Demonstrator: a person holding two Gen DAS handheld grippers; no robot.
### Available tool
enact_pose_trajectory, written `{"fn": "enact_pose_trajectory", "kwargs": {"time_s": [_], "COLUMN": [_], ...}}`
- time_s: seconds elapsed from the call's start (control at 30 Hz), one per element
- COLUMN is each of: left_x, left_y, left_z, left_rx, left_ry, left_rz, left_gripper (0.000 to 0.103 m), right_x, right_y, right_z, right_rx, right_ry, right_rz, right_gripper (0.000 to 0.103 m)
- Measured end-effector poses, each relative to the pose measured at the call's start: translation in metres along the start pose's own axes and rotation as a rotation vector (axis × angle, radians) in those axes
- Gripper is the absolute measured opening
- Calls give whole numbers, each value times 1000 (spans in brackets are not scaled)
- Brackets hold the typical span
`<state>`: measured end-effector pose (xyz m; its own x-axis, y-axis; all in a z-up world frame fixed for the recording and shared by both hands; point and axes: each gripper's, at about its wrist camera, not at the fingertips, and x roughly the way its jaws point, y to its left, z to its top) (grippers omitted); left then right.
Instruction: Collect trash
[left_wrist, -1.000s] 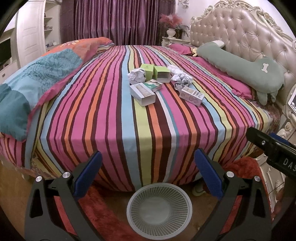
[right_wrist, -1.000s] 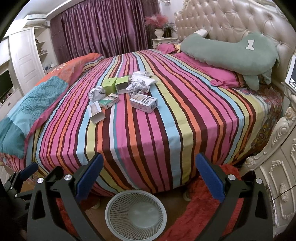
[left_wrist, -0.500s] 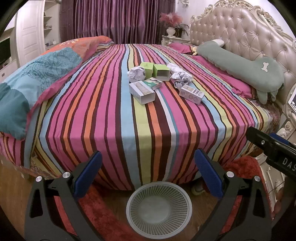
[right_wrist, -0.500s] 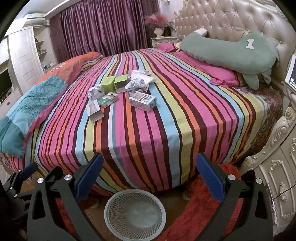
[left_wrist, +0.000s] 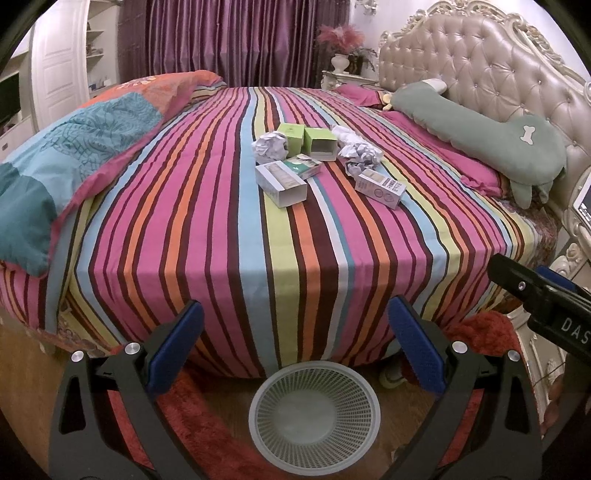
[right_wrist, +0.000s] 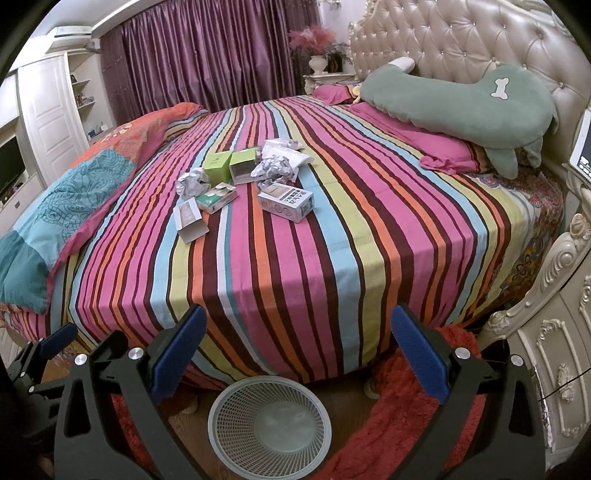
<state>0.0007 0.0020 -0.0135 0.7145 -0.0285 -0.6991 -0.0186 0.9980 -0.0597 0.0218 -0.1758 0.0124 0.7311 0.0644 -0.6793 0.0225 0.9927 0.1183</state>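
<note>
A big striped bed (left_wrist: 207, 229) holds the trash (left_wrist: 317, 166), boxes and paper balls, near its middle. The white basket (left_wrist: 314, 413) on the floor by the bed's near edge looks empty. Left gripper (left_wrist: 295, 350) and right gripper (right_wrist: 297, 350) are wide apart, holding nothing. All the trash is left.

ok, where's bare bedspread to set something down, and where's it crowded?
Free: the wide striped band between the trash cluster and the bed's foot edge above the basket, and the strip between the cluster and the green pillow. Crowded: mid-bed, where the green boxes, crumpled paper and white cartons sit bunched.
</note>
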Motion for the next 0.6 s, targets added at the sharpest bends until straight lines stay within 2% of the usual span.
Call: {"fn": "enact_pose_trajectory", "kwargs": {"time_s": [0.6], "left_x": [-1], "left_y": [-1], "left_z": [3], "left_rx": [-8], "left_ry": [6], "left_rz": [-10], "left_gripper": [97], "right_x": [0], "right_y": [0], "right_z": [0], "right_rx": [-1], "right_ry": [-1], "right_rz": [-1], "right_gripper": [95]}}
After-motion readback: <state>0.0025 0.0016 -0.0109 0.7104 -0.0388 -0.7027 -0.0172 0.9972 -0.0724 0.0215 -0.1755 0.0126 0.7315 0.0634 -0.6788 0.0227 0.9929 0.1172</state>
